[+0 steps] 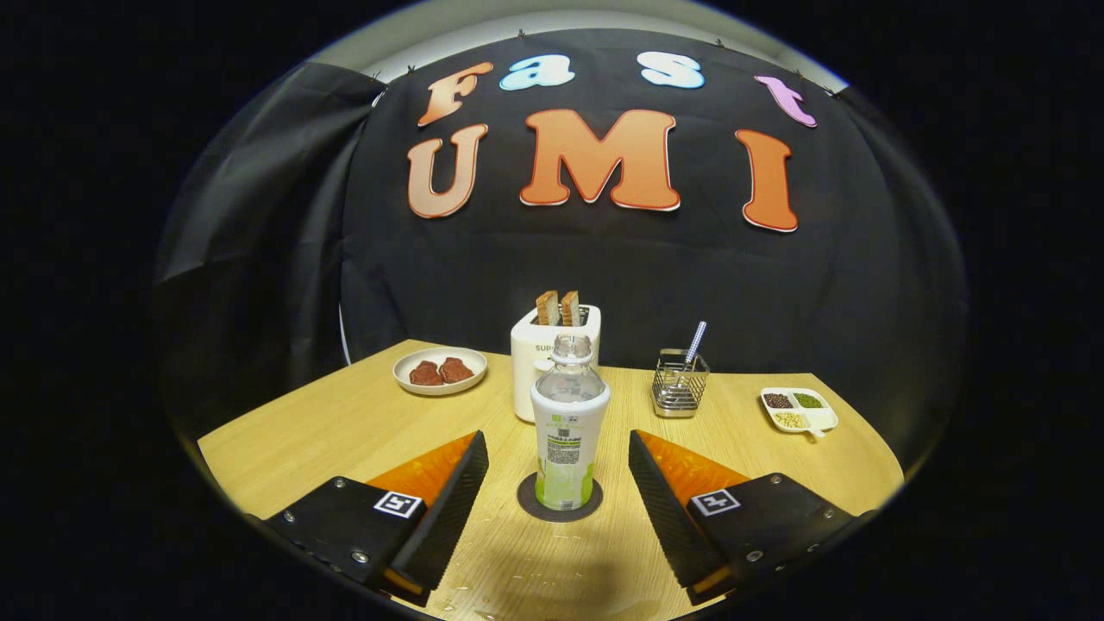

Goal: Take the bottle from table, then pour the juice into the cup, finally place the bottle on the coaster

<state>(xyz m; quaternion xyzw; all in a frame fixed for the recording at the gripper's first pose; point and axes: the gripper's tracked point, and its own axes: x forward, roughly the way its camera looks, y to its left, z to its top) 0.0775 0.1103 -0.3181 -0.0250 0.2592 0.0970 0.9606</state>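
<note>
A clear plastic bottle (567, 431) with a white and green label stands upright on a dark round coaster (559, 500) on the wooden table (345, 431). It sits between my two fingers and just ahead of their tips. My gripper (559, 457) is open, with a wide gap on each side of the bottle, and neither finger touches it.
Behind the bottle stands a white toaster (539, 362) with two bread slices. To its left is a plate (440, 371) with two reddish pieces. To the right are a wire holder (679, 384) with a straw and a small divided dish (798, 410) of beans.
</note>
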